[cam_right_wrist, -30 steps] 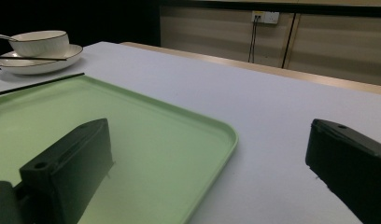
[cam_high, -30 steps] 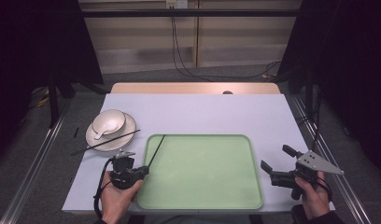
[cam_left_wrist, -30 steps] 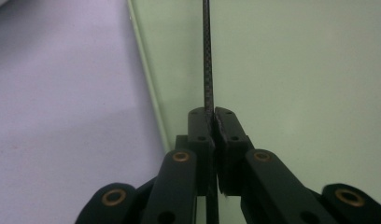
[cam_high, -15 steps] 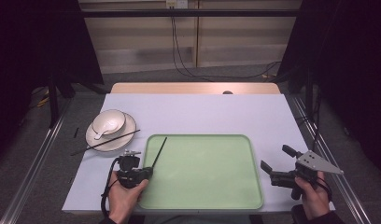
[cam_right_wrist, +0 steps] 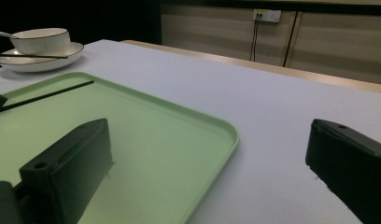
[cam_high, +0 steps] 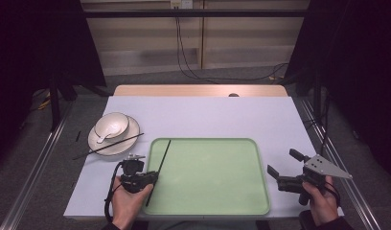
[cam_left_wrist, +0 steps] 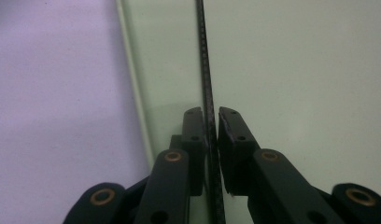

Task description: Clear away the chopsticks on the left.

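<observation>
Done: your left gripper is clamped on one chopstick over the green tray.
Left: second chopstick lies across the plate.
Right gripper: jaws wide apart, idle.

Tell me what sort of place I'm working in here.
Probably a lab or recording rig, not a dining room: a covered table on metal rails, dark curtains, and loose cables trailing behind it.
</observation>
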Motion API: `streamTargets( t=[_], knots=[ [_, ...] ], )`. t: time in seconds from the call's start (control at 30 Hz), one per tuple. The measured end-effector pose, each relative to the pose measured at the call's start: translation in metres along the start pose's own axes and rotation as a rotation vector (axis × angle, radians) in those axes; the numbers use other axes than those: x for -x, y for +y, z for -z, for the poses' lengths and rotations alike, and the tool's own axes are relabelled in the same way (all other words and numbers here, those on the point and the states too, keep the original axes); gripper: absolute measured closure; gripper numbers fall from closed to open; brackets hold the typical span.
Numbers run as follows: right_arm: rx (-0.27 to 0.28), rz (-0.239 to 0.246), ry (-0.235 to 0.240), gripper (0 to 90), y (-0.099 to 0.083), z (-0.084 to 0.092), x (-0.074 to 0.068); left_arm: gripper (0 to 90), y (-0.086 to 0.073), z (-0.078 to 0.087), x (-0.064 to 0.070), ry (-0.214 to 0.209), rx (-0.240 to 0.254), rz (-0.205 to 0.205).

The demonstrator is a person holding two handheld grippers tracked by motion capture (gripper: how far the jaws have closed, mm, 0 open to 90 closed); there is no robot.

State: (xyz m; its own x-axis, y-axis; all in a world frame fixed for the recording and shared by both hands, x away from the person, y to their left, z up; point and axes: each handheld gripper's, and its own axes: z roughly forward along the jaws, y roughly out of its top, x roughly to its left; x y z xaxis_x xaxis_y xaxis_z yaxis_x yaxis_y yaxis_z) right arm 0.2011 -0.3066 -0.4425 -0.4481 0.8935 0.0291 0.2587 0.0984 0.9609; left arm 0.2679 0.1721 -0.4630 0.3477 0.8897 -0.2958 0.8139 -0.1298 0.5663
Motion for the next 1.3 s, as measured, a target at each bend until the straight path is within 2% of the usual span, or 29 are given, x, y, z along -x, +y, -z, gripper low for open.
streamTargets(
  t=[0.03, 0.07, 0.1, 0.13, 0.17, 0.2, 0.23, 0.27, 0.33, 0.4, 0.43, 0.5, 0.6, 0.63, 0.7, 0.77, 0.87, 0.93, 0.97, 1.0, 1.07, 1.13, 1.17, 1.23, 1.3],
  knots=[
    [0.0, -0.002, 0.003, 0.1, 0.0, 0.0, 0.0, 77.3, 0.0, 0.0, -0.002, -0.017, 0.005, 0.0],
    [0.0, -0.002, 0.003, 0.1, 0.0, 0.0, 0.0, 69.5, 0.0, 0.0, -0.002, -0.017, 0.005, 0.0],
    [-0.001, -0.003, 0.004, 0.1, 0.0, 0.0, 0.0, 69.5, 0.001, 0.001, -0.002, -0.023, 0.013, -0.026],
    [-0.004, -0.006, 0.003, 0.1, 0.0, 0.0, 0.0, 62.2, 0.001, 0.003, -0.003, -0.013, 0.028, -0.054],
    [-0.007, -0.009, 0.003, 0.1, 0.0, 0.0, 0.0, 60.0, 0.0, 0.004, -0.003, -0.019, 0.051, -0.079],
    [-0.004, -0.011, 0.001, 0.1, 0.0, 0.001, 0.001, 51.8, 0.001, 0.006, -0.004, -0.035, 0.077, -0.101],
    [-0.004, -0.011, 0.001, 0.1, 0.0, 0.001, 0.001, 51.8, 0.001, 0.008, -0.005, -0.036, 0.099, -0.122],
    [-0.003, -0.013, 0.001, 0.1, 0.0, 0.001, 0.001, 47.9, 0.002, 0.013, -0.005, -0.037, 0.145, -0.164],
    [-0.002, -0.015, 0.003, 0.1, 0.0, 0.001, 0.001, 40.9, 0.002, 0.017, -0.006, -0.056, 0.202, -0.2],
    [-0.003, -0.011, 0.005, 0.1, 0.0, 0.001, 0.0, 37.3, 0.002, 0.022, -0.008, -0.042, 0.222, -0.268],
    [-0.002, -0.013, 0.002, 0.1, 0.0, 0.001, 0.0, 37.0, 0.002, 0.023, -0.007, -0.051, 0.236, -0.28],
    [0.004, -0.016, 0.001, 0.1, 0.0, 0.001, 0.0, 31.7, -0.001, 0.027, -0.009, -0.032, 0.27, -0.313],
    [0.002, -0.012, 0.006, 0.1, 0.0, 0.001, 0.0, 25.4, -0.002, 0.035, -0.017, -0.042, 0.305, -0.353],
    [0.002, -0.01, 0.005, 0.1, 0.0, 0.001, 0.0, 22.4, -0.002, 0.038, -0.021, -0.055, 0.319, -0.36],
    [0.003, -0.011, 0.006, 0.1, 0.0, 0.001, 0.0, 20.7, -0.004, 0.045, -0.028, -0.089, 0.378, -0.342],
    [0.003, -0.01, 0.005, 0.1, 0.0, 0.001, 0.0, 18.2, -0.005, 0.049, -0.034, -0.127, 0.373, -0.365],
    [0.001, -0.013, 0.003, 0.1, 0.0, 0.001, 0.0, 15.5, -0.01, 0.054, -0.045, -0.155, 0.379, -0.393],
    [-0.003, -0.011, 0.007, 0.1, 0.0, 0.001, 0.0, 15.8, -0.014, 0.059, -0.053, -0.152, 0.398, -0.429],
    [-0.002, -0.011, 0.007, 0.1, 0.0, 0.001, 0.0, 15.8, -0.015, 0.062, -0.058, -0.165, 0.408, -0.435],
    [-0.003, -0.014, 0.005, 0.1, 0.0, 0.001, 0.0, 15.5, -0.015, 0.064, -0.061, -0.153, 0.414, -0.443],
    [0.002, -0.015, 0.003, 0.1, 0.0, 0.001, 0.0, 11.6, -0.015, 0.069, -0.071, -0.153, 0.43, -0.436],
    [0.001, -0.017, 0.001, 0.1, 0.0, 0.001, 0.0, 10.5, -0.015, 0.074, -0.082, -0.13, 0.434, -0.417],
    [0.001, -0.014, -0.001, 0.1, 0.0, 0.001, 0.0, 11.4, -0.015, 0.077, -0.087, -0.142, 0.44, -0.4],
    [-0.001, -0.012, 0.006, 0.2, 0.0, 0.001, 0.0, 11.9, -0.015, 0.082, -0.098, -0.118, 0.438, -0.414],
    [0.005, -0.008, -0.001, 0.2, 0.0, 0.001, 0.0, 11.1, -0.015, 0.085, -0.109, -0.122, 0.428, -0.393]
  ],
)
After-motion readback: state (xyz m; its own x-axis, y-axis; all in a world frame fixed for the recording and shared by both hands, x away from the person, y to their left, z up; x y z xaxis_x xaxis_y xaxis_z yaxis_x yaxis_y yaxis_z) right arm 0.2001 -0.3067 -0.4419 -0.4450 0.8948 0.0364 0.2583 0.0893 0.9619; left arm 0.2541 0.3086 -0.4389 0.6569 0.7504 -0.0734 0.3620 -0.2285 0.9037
